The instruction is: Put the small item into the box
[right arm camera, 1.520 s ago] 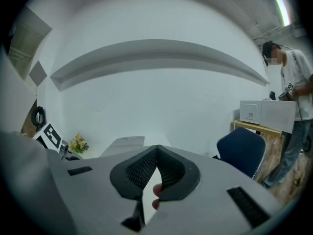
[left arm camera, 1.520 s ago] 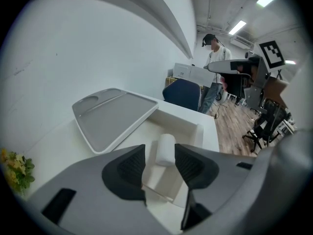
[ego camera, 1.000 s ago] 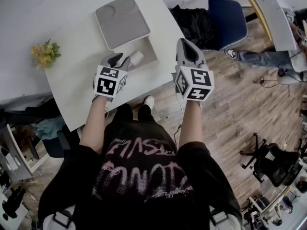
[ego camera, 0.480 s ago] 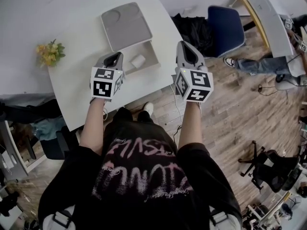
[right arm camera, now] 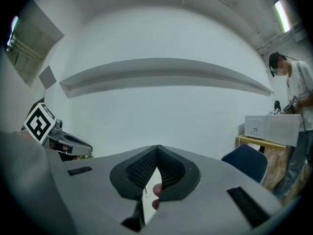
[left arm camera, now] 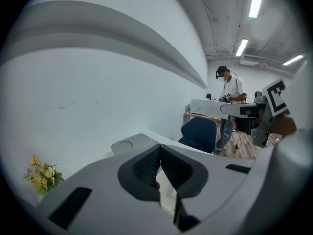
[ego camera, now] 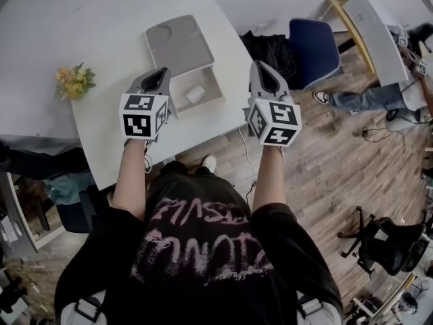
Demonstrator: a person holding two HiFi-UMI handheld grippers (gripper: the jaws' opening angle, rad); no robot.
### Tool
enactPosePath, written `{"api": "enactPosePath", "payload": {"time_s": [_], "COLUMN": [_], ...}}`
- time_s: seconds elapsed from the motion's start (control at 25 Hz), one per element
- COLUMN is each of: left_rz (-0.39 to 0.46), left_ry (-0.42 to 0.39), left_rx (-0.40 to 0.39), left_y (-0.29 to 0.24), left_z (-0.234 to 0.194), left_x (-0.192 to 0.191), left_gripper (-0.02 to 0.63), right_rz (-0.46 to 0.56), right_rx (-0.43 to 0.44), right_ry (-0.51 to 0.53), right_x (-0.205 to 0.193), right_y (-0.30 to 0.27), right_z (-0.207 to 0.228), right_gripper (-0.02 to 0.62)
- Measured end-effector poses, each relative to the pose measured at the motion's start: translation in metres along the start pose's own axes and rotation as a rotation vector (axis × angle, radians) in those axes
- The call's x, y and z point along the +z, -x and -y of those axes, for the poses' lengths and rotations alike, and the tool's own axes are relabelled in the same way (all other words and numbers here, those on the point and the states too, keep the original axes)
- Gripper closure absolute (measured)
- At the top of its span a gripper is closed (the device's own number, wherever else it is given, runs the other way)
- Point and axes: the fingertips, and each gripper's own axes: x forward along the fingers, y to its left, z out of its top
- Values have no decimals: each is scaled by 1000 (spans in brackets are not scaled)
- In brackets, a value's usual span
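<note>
An open grey-white box [ego camera: 211,100] sits near the white table's [ego camera: 108,141] front right corner, its lid [ego camera: 177,46] folded back behind it. The small white item [ego camera: 195,94] lies inside the box. My left gripper [ego camera: 161,73] hovers above the table just left of the box, shut and holding nothing; in the left gripper view its jaws [left arm camera: 160,148] meet, with the lid [left arm camera: 128,143] beyond them. My right gripper [ego camera: 261,66] hangs past the table's right edge, also shut [right arm camera: 156,148] and empty.
A small bunch of yellow flowers [ego camera: 74,81] stands at the table's left. A blue chair [ego camera: 314,42] and a black bag [ego camera: 270,42] are right of the table. Another person's legs [ego camera: 365,80] and a second desk [ego camera: 369,22] are at the far right.
A second ago the left gripper held the white item at the box; the item now lies in the box, and the left gripper has shut and risen. The right gripper rose slightly.
</note>
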Motion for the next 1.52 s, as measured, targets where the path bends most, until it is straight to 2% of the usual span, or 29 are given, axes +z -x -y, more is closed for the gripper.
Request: {"api": "enactPosePath", "payload": {"time_s": [0.4,1.04,1.52], "left_rz": [140,308,352], "left_ry": [7,-2,-5], "left_rx": [22,88,121], "left_y": [26,67,82], "left_z": [-7,-30,-40], "left_x": [51,100,109], "left_gripper": [603,603,603], "right_rz": [55,104,107], "right_rx": [-3,19,25], "right_ry": [4,41,74], "right_x": [21,47,52], "right_y": [9,3,-1], "right_z": [1,-7,-11], "right_gripper": [583,583,584]}}
